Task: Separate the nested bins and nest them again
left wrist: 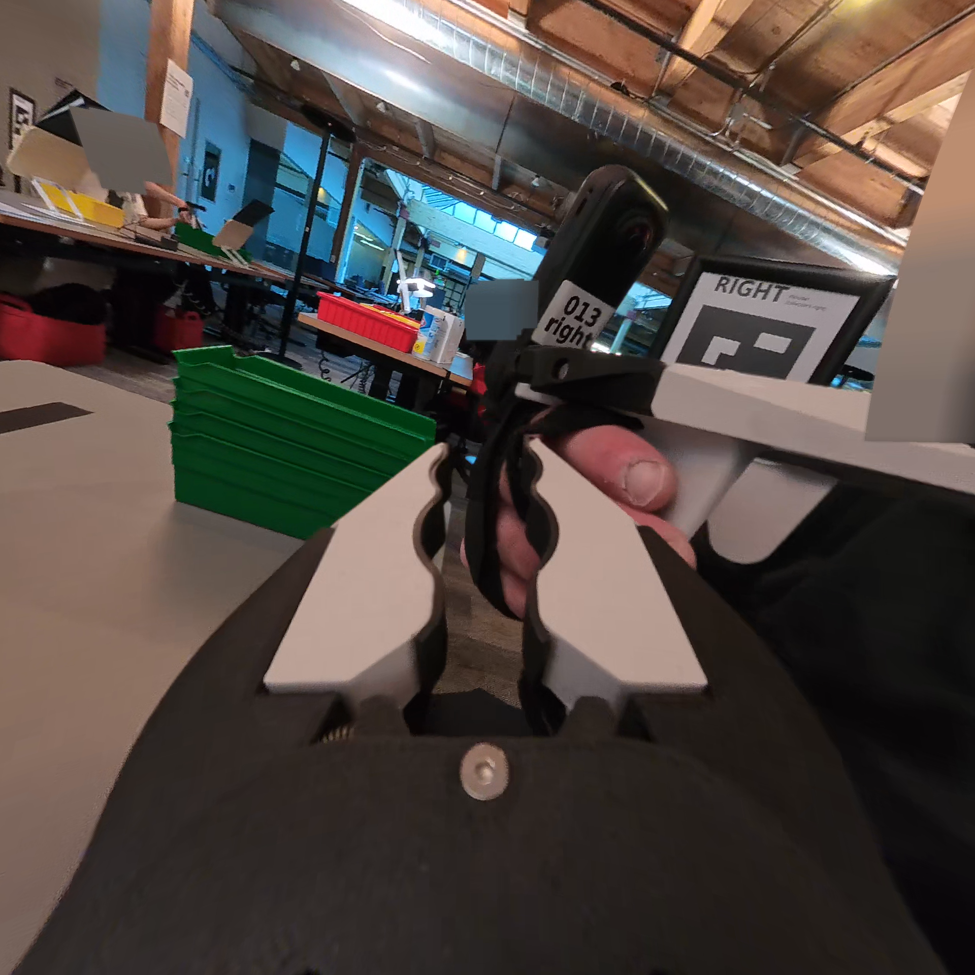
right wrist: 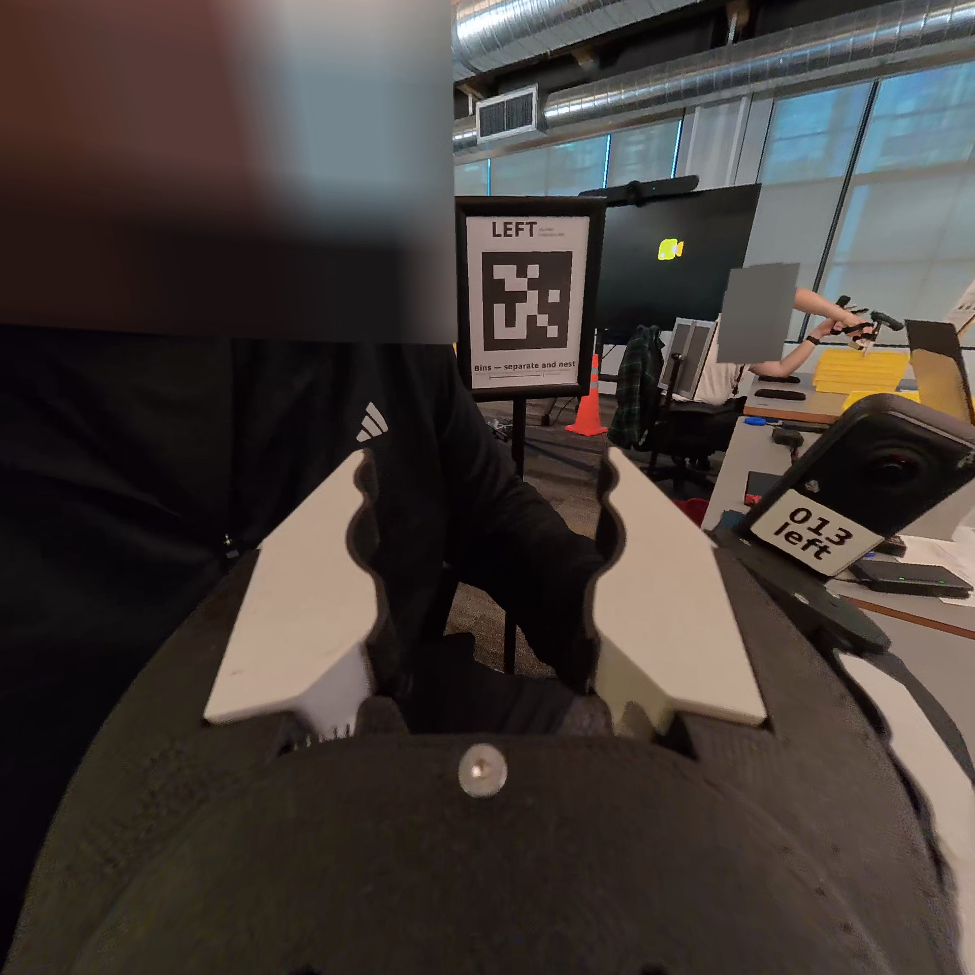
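Both claws are apart and empty rn: your left gripper (left wrist: 488, 459), right gripper (right wrist: 485, 464). The green bins (left wrist: 274, 443) sit nested on the table (left wrist: 84, 527). Prob light, stiff, slick plastic, so pinch the top rim imo.

Your wide-angle views bow at the edges; daylight from windows (right wrist: 870, 174) and ceiling strip lights (left wrist: 401, 21) gives even brightness, with slightly soft, blurred backgrounds.

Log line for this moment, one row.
phase: pre-grasp | bins: nested, on table, untouched | left claw: open, empty | right claw: open, empty, aimed away from bins
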